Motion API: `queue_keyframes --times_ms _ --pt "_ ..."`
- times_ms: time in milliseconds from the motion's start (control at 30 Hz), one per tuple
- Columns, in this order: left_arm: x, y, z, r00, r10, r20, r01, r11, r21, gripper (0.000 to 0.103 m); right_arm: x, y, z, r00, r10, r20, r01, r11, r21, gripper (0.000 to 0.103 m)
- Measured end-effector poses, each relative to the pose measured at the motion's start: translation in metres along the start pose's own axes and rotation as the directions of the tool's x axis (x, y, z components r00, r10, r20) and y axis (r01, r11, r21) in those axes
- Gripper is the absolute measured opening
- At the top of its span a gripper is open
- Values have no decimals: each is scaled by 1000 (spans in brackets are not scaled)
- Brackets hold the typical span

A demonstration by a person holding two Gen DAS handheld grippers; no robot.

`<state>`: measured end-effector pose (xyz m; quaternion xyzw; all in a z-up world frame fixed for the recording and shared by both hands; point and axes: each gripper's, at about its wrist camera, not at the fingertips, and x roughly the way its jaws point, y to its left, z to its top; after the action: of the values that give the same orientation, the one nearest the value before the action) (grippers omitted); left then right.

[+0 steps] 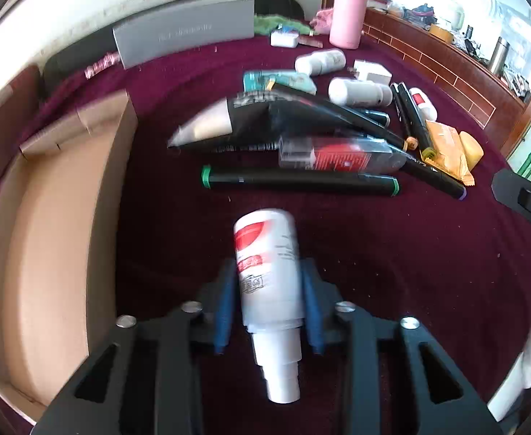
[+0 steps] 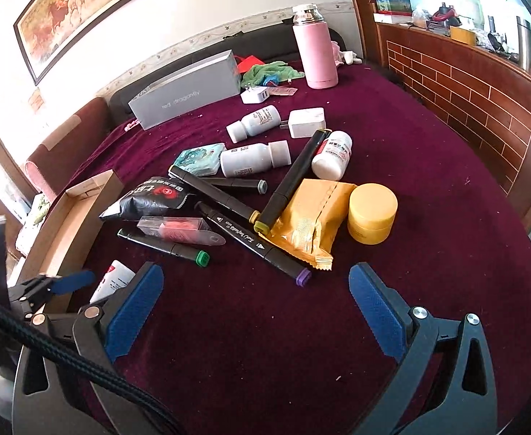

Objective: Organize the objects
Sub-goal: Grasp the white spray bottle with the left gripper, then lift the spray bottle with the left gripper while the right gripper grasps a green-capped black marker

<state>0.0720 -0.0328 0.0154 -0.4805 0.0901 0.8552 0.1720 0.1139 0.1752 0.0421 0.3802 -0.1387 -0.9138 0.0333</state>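
The left claw (image 1: 269,290) pinches a white red-labelled bottle (image 1: 267,250) beside the cardboard box (image 1: 48,217); the right claw (image 2: 256,286) stands spread above the maroon table (image 2: 428,253).

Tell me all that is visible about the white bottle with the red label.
The white bottle looks plastic, with a red-and-white printed label and a stepped white cap pointing toward the camera. It lies between the blue pads of the left hand-held gripper, which press its sides, above the dark red cloth, beside the cardboard box.
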Motion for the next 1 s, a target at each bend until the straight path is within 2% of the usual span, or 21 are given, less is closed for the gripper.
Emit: queue_keyframes --times_ms 100,200,300,333,367,433,467,500,533,567,667,800,833,1000 --pt "-7 1 -2 999 -28 16 28 1000 -14 25 -1 11 4 1000 22 -8 -23 998 -55 103" --pt "-23 7 -4 998 -45 54 47 998 -46 25 2 27 13 991 118 -64 -125 985 -122 102" --pt "-44 17 -10 992 -73 99 81 994 -78 25 15 39 24 956 244 -164 -267 954 -134 92" --pt "-48 20 -11 990 -89 109 98 992 -83 25 22 44 29 941 273 -201 -302 944 -132 82" --pt "-56 24 -15 987 -104 123 116 989 -88 25 28 48 32 933 283 -224 -317 939 -133 74" --pt "-65 28 -18 985 -108 137 121 988 -93 25 45 62 39 922 277 -272 -328 930 -167 69" --pt "-68 31 -20 983 -114 145 128 987 -96 25 54 69 40 919 264 -293 -325 927 -185 61" --pt "-71 34 -22 982 -116 150 132 986 -100 25 62 74 41 909 266 -321 -337 922 -190 57" --pt "-73 37 -24 981 -117 156 135 985 -107 25 73 79 42 886 289 -363 -370 912 -178 53" --pt "-75 39 -24 980 -121 160 140 984 -112 25 79 81 43 870 306 -388 -391 906 -162 53" --pt "-77 47 -27 978 -126 168 148 981 -127 25 95 94 45 854 289 -432 -399 897 -188 53" --pt "-79 57 -32 975 -137 176 163 975 -148 25 114 107 40 867 186 -462 -335 904 -264 53" --pt "-79 59 -33 974 -141 178 169 974 -152 25 116 110 40 882 150 -447 -304 905 -296 52" --pt "-77 69 -38 972 -151 180 183 967 -177 25 125 122 45 886 83 -457 -264 899 -349 52"
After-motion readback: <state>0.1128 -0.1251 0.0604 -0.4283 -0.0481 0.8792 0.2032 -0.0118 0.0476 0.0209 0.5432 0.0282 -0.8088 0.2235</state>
